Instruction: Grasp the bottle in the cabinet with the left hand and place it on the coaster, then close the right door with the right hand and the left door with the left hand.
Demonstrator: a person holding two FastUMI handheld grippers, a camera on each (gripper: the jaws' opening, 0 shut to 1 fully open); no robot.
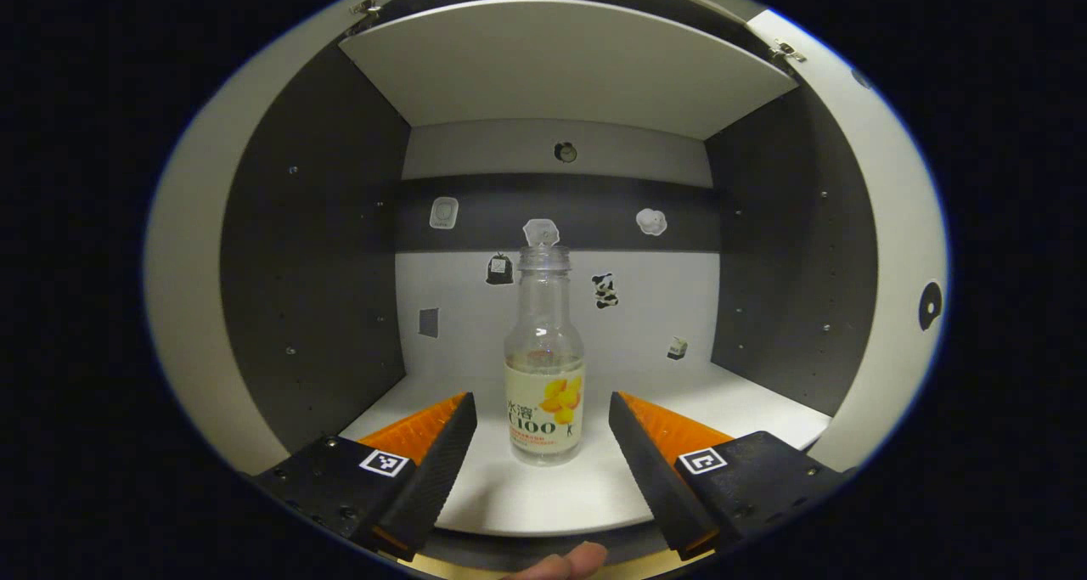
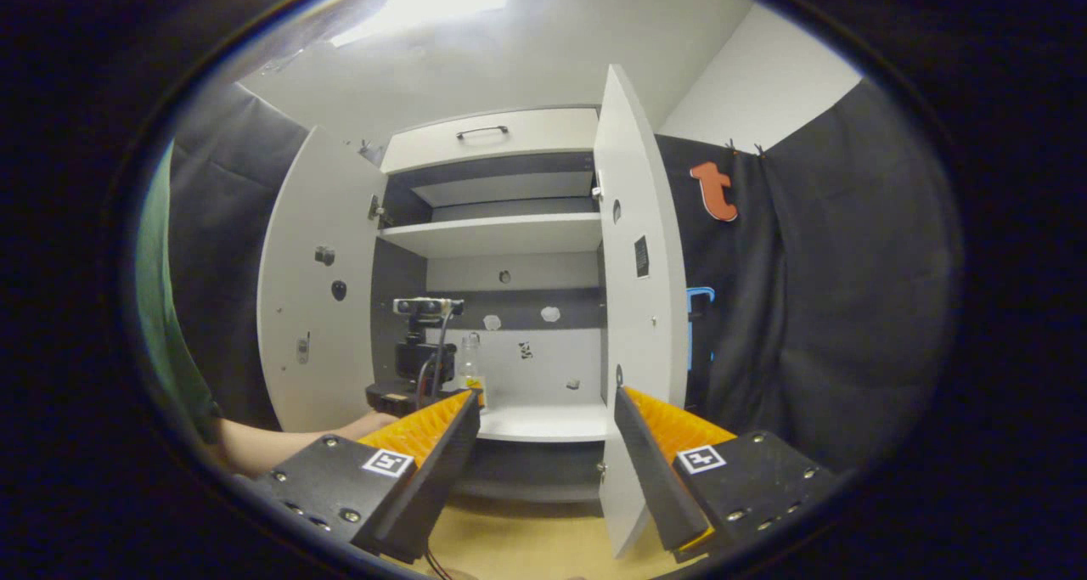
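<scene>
Bottle (image 1: pixel 544 355) upright on cabinet shelf (image 1: pixel 543 499), dead ahead of left claw (image 1: pixel 541 444), centred between its spread, empty fingers

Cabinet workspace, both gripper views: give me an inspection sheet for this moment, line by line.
Surface: white cabinet shelf, bare apart from the bottle.
Job's things: bottle upright on the shelf, cap on, ungrasped; left door and right door both open; coaster nothing seen.
Clutter: small stickers on the cabinet's back wall.
Grippers: left gripper open, fingers either side of the bottle, not touching it; right gripper open, back from the cabinet, holding nothing.
Cables: a cable runs down from the left gripper's camera.
Surroundings: black cloth wall; the person's forearm reaching to the cabinet.
</scene>
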